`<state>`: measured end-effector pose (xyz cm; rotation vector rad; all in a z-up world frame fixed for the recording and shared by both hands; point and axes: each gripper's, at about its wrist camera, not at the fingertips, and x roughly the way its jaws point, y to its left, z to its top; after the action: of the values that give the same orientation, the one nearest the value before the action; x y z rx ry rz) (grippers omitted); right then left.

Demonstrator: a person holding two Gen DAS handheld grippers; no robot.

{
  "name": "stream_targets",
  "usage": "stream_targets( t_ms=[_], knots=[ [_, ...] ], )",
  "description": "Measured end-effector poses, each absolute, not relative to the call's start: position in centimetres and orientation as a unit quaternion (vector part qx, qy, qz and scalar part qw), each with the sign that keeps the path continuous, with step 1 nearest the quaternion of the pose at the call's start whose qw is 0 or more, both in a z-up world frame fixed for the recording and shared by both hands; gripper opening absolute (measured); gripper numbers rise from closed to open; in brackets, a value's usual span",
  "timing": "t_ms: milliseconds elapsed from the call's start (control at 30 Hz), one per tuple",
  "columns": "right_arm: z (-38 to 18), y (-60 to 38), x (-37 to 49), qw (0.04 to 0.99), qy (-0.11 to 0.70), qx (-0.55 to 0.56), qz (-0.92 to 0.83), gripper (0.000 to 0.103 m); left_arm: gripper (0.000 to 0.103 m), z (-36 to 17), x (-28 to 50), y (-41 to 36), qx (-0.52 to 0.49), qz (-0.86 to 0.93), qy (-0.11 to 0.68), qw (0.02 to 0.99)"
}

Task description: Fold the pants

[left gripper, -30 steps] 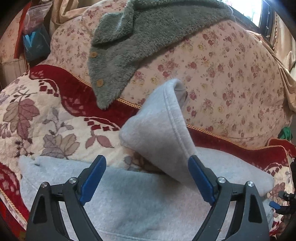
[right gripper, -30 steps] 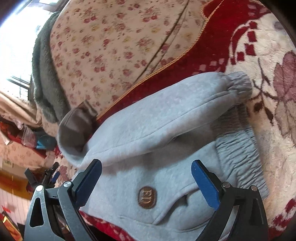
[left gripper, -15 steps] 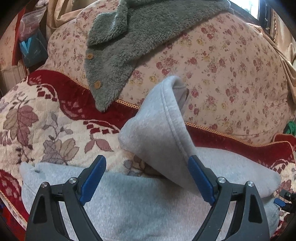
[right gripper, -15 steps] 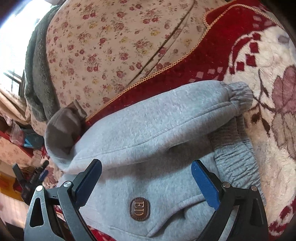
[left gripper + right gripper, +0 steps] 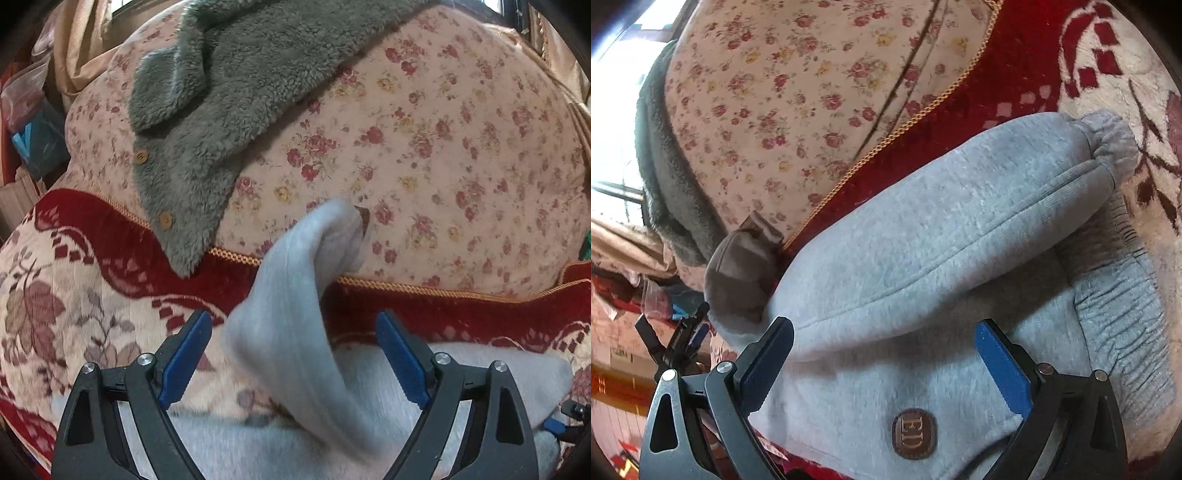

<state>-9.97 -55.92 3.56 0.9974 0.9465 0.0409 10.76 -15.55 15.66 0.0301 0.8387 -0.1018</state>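
Note:
Grey sweatpants (image 5: 461,391) lie on the sofa seat. A loose fold (image 5: 291,314) of them stands up and leans on the sofa back. My left gripper (image 5: 295,356) is open, with that fold between its blue pads (image 5: 186,356) but touching neither. In the right wrist view one leg (image 5: 942,221) is folded over the body, its cuff (image 5: 1108,140) by the elastic waistband (image 5: 1119,325). My right gripper (image 5: 886,369) hangs open just above the pants, near the brown leather patch (image 5: 914,434).
A red and cream patterned throw (image 5: 85,295) covers the seat. The floral sofa back (image 5: 443,147) rises behind, with a grey-green fleece jacket (image 5: 221,110) draped over it. Clutter and bags (image 5: 29,122) sit at the far left. The left gripper (image 5: 679,343) shows at the right view's left edge.
The left gripper has shifted sideways, so the upright fold went from its right finger to the middle of the jaws. The right gripper has sunk closer to the pants. Both stay open.

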Motion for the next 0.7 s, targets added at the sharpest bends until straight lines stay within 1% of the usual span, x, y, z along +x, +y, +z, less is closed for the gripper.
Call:
stream_targets(
  t_ms=[100, 233, 400, 500, 533, 567, 600, 633, 667, 700],
  knots=[
    [3.2, -55.9, -9.4, 0.765, 0.438, 0.472, 0.022, 0.102, 0.090, 15.6, 12.9, -15.7, 0.035, -0.030, 0.407, 0.912],
    [4.1, -55.5, -9.2, 0.763, 0.432, 0.477, 0.062, 0.101, 0.090, 14.9, 15.7, -16.2, 0.070, -0.011, 0.413, 0.908],
    [2.9, -55.5, -8.8, 0.744, 0.453, 0.487, 0.056, 0.101, 0.090, 12.6, 18.6, -18.0, 0.117, -0.002, 0.435, 0.893],
    [2.6, -55.4, -8.0, 0.750, 0.442, 0.489, 0.052, 0.100, 0.090, 11.3, 19.4, -18.6, 0.136, -0.001, 0.442, 0.887],
    [2.6, -55.3, -7.5, 0.756, 0.437, 0.485, 0.056, 0.099, 0.090, 11.1, 19.5, -18.6, 0.135, -0.005, 0.437, 0.889],
    [2.5, -55.3, -7.1, 0.758, 0.434, 0.484, 0.060, 0.087, 0.089, 11.0, 19.4, -18.6, 0.127, -0.013, 0.433, 0.892],
    [2.0, -55.3, -6.5, 0.755, 0.435, 0.486, 0.064, 0.075, 0.072, 11.0, 19.4, -18.5, 0.114, -0.026, 0.431, 0.895],
    [1.2, -55.3, -5.9, 0.746, 0.440, 0.495, 0.070, 0.049, 0.039, 10.8, 19.5, -18.3, 0.101, -0.039, 0.436, 0.893],
    [0.8, -55.3, -5.7, 0.742, 0.439, 0.501, 0.074, 0.033, 0.026, 10.7, 19.6, -18.1, 0.096, -0.042, 0.447, 0.888],
    [0.2, -55.5, -5.7, 0.740, 0.435, 0.508, 0.074, 0.029, 0.022, 10.6, 19.5, -18.0, 0.093, -0.044, 0.450, 0.887]
  ],
)
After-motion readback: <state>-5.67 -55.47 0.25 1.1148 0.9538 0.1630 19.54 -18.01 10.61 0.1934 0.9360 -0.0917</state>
